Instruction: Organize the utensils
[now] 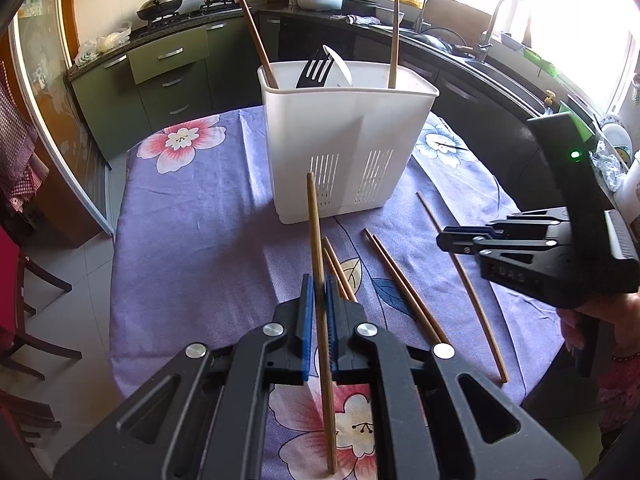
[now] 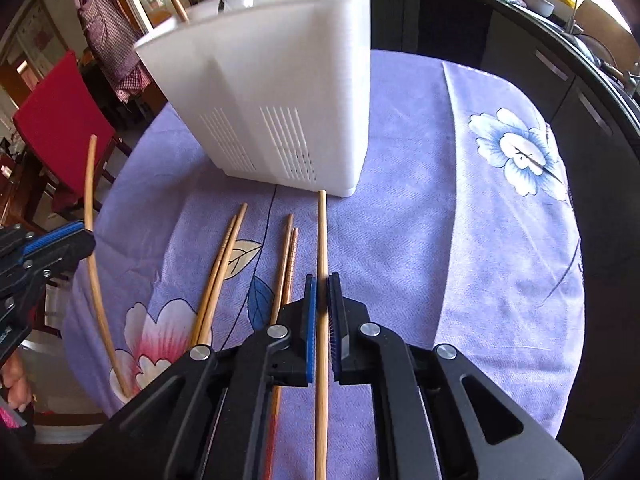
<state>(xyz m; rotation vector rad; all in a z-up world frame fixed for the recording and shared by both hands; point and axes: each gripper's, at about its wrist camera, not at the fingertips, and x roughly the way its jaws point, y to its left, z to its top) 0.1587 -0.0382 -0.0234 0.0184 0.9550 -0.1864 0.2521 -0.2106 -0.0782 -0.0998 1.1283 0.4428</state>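
My left tongs (image 1: 319,304) are pinching a brown chopstick (image 1: 316,240) that runs up through the centre of the left wrist view, its tip reaching in front of the white utensil holder (image 1: 344,140). My right tongs (image 2: 322,308) are pinching a paler chopstick (image 2: 321,240) that runs straight up the middle of the right wrist view, its far end just short of the holder's base.

The holder stands on the worktop (image 1: 200,220), which is covered with a purple flowered cloth, in the upper middle of both views. Inside it are two upright chopsticks (image 1: 394,40), a black slotted spatula (image 1: 314,70) and a white spoon (image 1: 338,66).

Two pairs of loose chopsticks (image 2: 218,276) lie on the cloth in the lower middle, between my tongs and the holder.
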